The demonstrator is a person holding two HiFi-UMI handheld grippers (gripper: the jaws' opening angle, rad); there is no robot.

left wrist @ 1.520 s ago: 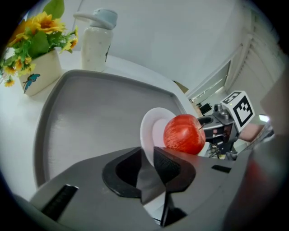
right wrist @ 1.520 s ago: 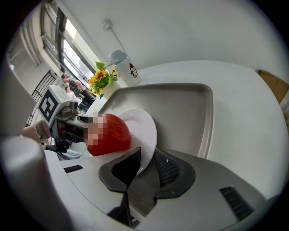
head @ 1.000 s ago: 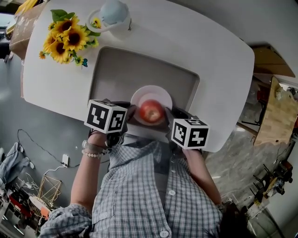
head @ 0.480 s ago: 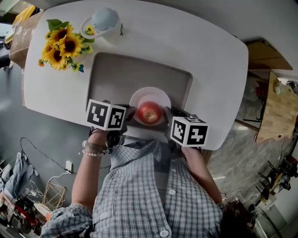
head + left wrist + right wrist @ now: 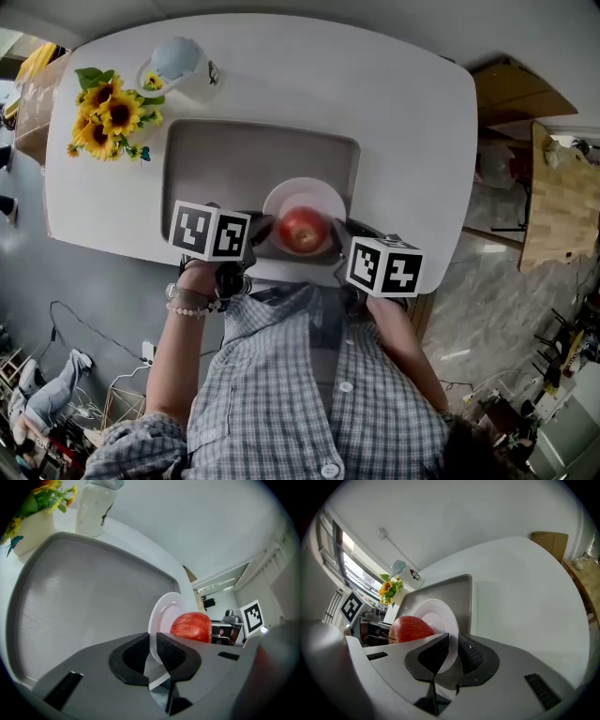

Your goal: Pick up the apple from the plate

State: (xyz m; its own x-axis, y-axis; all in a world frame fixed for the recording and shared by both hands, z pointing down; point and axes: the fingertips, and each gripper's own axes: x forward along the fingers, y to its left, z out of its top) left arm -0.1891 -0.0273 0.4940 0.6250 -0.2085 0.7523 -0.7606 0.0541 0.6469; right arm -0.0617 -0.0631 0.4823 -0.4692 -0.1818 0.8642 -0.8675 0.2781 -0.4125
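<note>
One white table (image 5: 403, 122) carried a grey tray (image 5: 234, 155), with sunflowers (image 5: 101, 117) beyond its far left corner. At the tray's near edge was a white plate (image 5: 305, 190). The left gripper (image 5: 152, 651) and right gripper (image 5: 452, 656) each had their jaws pinched on the plate's rim from opposite sides. A red apple (image 5: 303, 230) lay on the plate between them. Whether the plate rested on the tray or hung just above it was unclear.

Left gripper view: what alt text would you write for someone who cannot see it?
The left gripper pinches the rim of a white plate carrying a red apple; a grey tray on a white table lies beyond. Sunflowers stand at top left.
</note>
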